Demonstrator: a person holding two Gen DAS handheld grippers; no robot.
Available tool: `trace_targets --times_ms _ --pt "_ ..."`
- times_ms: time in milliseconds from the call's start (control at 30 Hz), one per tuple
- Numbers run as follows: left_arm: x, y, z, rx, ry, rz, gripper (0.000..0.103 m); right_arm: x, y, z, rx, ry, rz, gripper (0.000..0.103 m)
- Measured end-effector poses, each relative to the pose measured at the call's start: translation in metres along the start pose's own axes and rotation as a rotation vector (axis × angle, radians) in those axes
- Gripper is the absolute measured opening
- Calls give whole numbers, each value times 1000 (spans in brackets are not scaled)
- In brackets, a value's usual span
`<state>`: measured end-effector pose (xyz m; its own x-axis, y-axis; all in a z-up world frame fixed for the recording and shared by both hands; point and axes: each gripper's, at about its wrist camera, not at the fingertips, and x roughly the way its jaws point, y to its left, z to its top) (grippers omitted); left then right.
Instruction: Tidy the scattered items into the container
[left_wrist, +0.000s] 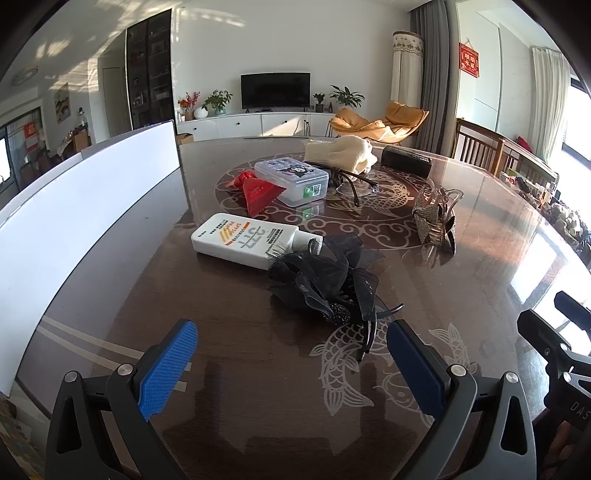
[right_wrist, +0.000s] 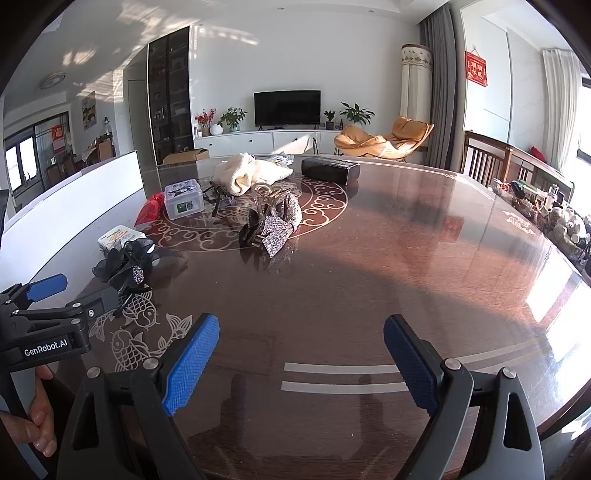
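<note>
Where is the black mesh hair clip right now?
In the left wrist view the black mesh hair clip lies on the table just ahead of the open left gripper, touching the white sunscreen bottle.

Count on the worktop (left_wrist: 480, 266): two hair clips, one black mesh (left_wrist: 325, 284), one rhinestone (left_wrist: 436, 218). One white sunscreen bottle (left_wrist: 243, 240). One clear plastic box (left_wrist: 295, 179). One red pouch (left_wrist: 255, 190). One pair of glasses (left_wrist: 351, 181). One cream knit item (left_wrist: 340, 153). One black case (left_wrist: 406, 160). One white container (left_wrist: 85, 221).
</note>
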<state>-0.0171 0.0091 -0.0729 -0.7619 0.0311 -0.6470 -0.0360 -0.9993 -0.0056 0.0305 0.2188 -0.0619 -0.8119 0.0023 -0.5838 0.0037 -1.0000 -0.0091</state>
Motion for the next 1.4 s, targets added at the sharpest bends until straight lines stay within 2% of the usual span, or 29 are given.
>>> trace_targets --times_ms 1400 --pt "-2 3 1 -1 -7 2 103 1 6 -2 -23 12 3 92"
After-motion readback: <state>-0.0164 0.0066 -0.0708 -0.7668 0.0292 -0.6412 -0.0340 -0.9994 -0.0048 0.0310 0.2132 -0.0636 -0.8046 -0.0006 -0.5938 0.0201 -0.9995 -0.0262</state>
